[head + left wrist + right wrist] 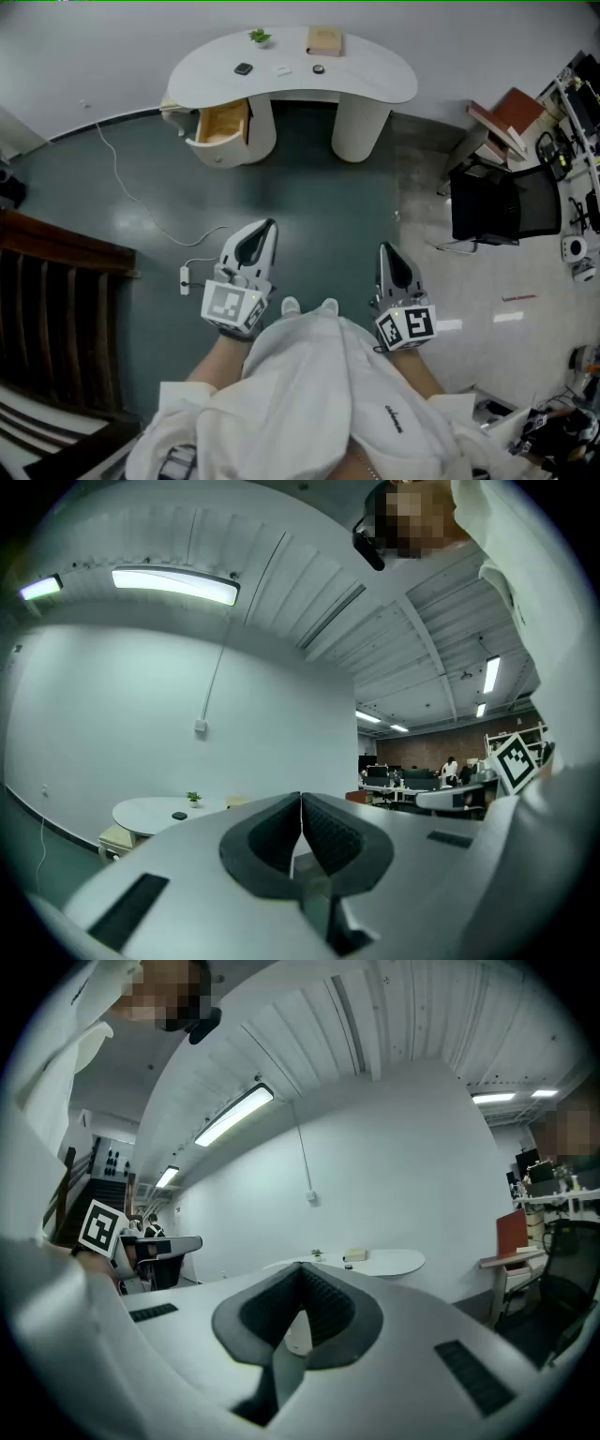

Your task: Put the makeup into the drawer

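A white curved table point(375, 80) stands far ahead against the wall. On it lie a small dark compact point(243, 68), a tiny white item point(282, 70) and a small round dark item point(319, 68). The wooden drawer point(221, 124) in the table's left pedestal stands pulled open. My left gripper point(268, 225) and right gripper point(386, 248) are held close to my body, well short of the table, both pointing level toward it. The left gripper point(301, 799) is shut with nothing between its pads. The right gripper point(302, 1269) is shut and empty too.
A small potted plant point(259, 37) and a tan box point(324, 40) sit at the table's back. A power strip point(185, 278) with a cable lies on the green floor at left. A black chair point(502, 206) stands at right, dark wooden slats point(56, 309) at left.
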Demonstrator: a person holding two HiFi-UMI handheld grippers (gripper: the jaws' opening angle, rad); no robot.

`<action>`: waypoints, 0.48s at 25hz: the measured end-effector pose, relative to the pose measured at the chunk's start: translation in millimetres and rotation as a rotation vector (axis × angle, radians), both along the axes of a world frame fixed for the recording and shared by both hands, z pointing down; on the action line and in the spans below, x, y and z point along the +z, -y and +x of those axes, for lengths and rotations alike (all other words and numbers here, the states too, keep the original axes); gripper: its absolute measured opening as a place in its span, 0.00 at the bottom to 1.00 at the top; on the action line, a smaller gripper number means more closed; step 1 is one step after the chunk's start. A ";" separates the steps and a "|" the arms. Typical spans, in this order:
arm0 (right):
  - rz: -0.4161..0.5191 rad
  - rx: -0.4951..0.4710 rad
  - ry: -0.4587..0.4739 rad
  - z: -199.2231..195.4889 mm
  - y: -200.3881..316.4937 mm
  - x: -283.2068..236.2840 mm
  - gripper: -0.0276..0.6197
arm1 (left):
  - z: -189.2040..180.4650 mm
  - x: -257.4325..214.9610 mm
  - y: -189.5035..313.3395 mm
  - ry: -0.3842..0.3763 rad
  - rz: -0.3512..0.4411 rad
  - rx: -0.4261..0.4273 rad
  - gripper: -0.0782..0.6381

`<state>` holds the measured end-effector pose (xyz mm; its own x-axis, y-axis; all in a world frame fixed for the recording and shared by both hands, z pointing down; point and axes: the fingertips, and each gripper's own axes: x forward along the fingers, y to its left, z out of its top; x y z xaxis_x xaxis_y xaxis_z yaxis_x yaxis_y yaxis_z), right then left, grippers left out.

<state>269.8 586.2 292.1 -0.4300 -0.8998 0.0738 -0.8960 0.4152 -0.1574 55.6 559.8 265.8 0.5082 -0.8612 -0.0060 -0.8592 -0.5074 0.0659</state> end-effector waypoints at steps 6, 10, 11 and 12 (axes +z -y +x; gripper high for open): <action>0.004 -0.007 -0.014 -7.3 4.1 2.7 0.07 | -3.0 0.1 5.9 -0.009 0.006 0.009 0.15; 0.008 -0.004 -0.003 -12.2 3.5 1.9 0.07 | -6.1 0.9 6.6 -0.010 0.010 0.021 0.15; 0.009 -0.003 0.004 -13.4 3.5 1.0 0.07 | -7.2 0.4 7.1 -0.010 0.011 0.023 0.15; 0.011 -0.002 0.011 -15.2 3.8 -0.1 0.07 | -8.6 -0.3 8.0 -0.012 0.011 0.026 0.15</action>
